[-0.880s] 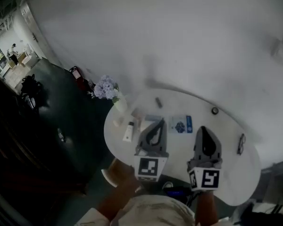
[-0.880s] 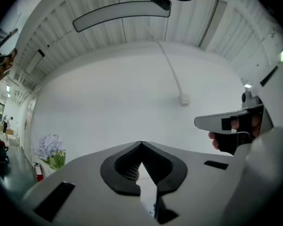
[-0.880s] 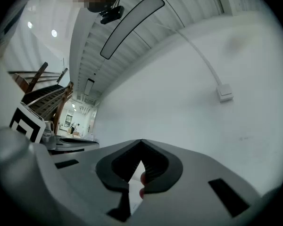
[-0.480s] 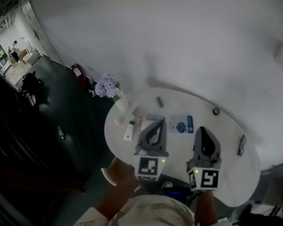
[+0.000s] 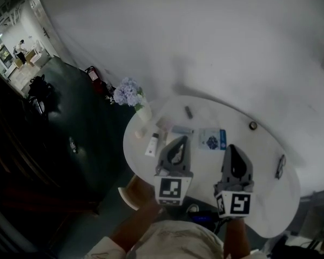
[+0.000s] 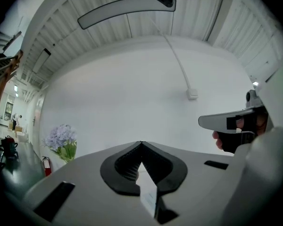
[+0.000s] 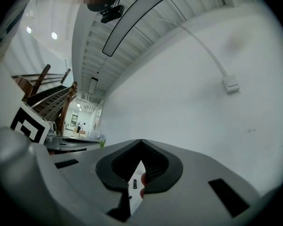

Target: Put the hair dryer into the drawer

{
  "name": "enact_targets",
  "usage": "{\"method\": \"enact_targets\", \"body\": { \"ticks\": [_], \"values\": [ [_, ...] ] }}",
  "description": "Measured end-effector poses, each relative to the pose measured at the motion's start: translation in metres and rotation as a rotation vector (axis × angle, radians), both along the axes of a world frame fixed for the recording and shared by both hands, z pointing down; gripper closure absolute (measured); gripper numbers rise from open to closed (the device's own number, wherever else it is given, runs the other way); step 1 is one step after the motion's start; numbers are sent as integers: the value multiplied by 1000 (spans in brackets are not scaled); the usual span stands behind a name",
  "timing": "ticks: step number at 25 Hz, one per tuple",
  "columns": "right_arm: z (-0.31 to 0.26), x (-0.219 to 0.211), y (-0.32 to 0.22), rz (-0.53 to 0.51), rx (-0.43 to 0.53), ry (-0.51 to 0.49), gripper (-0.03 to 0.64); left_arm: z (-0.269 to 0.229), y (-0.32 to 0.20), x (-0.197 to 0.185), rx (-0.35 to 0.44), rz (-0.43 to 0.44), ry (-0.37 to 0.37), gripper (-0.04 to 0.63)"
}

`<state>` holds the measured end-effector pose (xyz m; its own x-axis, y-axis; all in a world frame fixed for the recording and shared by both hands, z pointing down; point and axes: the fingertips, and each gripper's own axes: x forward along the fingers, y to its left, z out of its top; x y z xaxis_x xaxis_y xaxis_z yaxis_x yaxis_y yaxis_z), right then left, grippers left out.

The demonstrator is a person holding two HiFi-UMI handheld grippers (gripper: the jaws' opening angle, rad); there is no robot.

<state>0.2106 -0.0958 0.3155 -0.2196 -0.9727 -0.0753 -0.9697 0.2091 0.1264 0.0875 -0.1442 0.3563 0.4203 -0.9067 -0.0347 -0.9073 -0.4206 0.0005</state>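
Note:
My left gripper (image 5: 181,140) and right gripper (image 5: 232,148) are held side by side, level, above the near half of a white oval table (image 5: 270,209). Both are shut with nothing between the jaws. In the left gripper view the left gripper (image 6: 141,143) has its tips touching and faces a white wall, with the right gripper (image 6: 233,121) at its right. The right gripper view shows the right gripper (image 7: 141,141) with tips together and the left gripper's marker cube (image 7: 30,124) at the left. I see no hair dryer and no drawer in any view.
On the table stand a vase of pale purple flowers (image 5: 129,94), a white tube (image 5: 152,144), a blue and white packet (image 5: 211,139), a small dark stick (image 5: 188,112), a round dark knob (image 5: 252,125) and glasses (image 5: 281,166). Dark floor lies to the left.
The head view has drifted, so the table and flowers sit slightly further right in the picture. Both grippers keep their places and stay shut.

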Motion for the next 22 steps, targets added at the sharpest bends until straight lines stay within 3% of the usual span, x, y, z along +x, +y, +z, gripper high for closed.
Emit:
{"method": "enact_targets", "body": {
  "ticks": [12, 22],
  "values": [
    [31, -40, -15, -87, -69, -34, 614, 11, 7, -49, -19, -102, -2, 594],
    [40, -74, -19, -165, -85, -29, 614, 53, 7, -79, -109, -150, -59, 592]
  ]
}}
